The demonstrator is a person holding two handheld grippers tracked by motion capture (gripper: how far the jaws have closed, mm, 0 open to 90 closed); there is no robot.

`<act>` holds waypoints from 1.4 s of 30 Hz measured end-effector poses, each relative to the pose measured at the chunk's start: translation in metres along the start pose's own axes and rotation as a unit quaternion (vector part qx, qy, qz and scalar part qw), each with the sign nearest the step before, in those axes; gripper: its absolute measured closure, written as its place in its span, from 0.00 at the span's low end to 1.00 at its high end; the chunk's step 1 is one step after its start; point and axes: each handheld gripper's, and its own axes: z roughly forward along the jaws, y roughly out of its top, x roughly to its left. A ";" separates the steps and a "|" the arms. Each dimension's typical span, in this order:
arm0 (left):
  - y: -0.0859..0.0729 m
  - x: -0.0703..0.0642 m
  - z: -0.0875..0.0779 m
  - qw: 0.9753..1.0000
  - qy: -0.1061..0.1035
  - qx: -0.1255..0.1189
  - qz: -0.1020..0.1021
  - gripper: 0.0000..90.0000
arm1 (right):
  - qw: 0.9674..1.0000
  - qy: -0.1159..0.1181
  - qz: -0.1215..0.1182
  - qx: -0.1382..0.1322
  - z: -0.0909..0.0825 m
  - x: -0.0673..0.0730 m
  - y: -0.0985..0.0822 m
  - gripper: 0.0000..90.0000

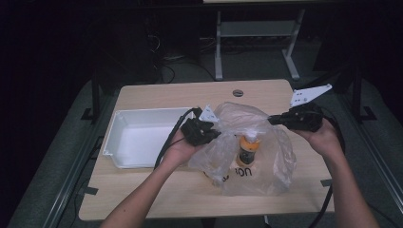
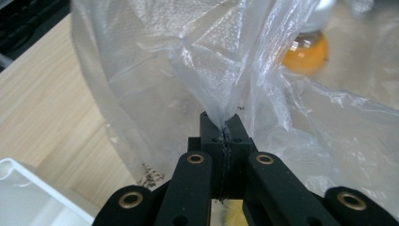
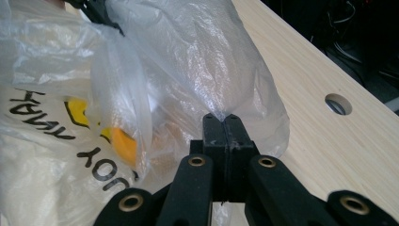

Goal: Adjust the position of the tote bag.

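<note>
Table (image 1: pixel 157 97) bare behind | left gripper (image 2: pixel 225 129), right gripper (image 3: pixel 222 127) clamp bag (image 1: pixel 266 156) edges

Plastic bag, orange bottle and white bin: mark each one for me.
plastic bag (image 1: pixel 275 164), high view, on its lower right film.
orange bottle (image 1: pixel 247 151), high view, on its body, seen through the bag.
white bin (image 1: pixel 142 114), high view, on its far rim.

Clear bag (image 1: pixel 266 156) black lettering, orange bottle (image 1: pixel 247 149), white tray (image 1: pixel 138 137)
</note>
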 end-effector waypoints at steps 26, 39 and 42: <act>-0.021 -0.008 0.055 0.999 0.028 0.046 -0.011 1.00 | 0.995 0.016 0.085 0.043 0.039 -0.010 -0.058 1.00; -0.046 -0.023 0.082 0.996 0.033 0.076 -0.014 1.00 | 0.990 0.031 0.117 0.076 0.066 -0.001 -0.096 0.99; -0.049 -0.025 0.085 0.996 0.034 0.082 -0.011 1.00 | 0.990 0.033 0.117 0.074 0.071 0.000 -0.102 0.99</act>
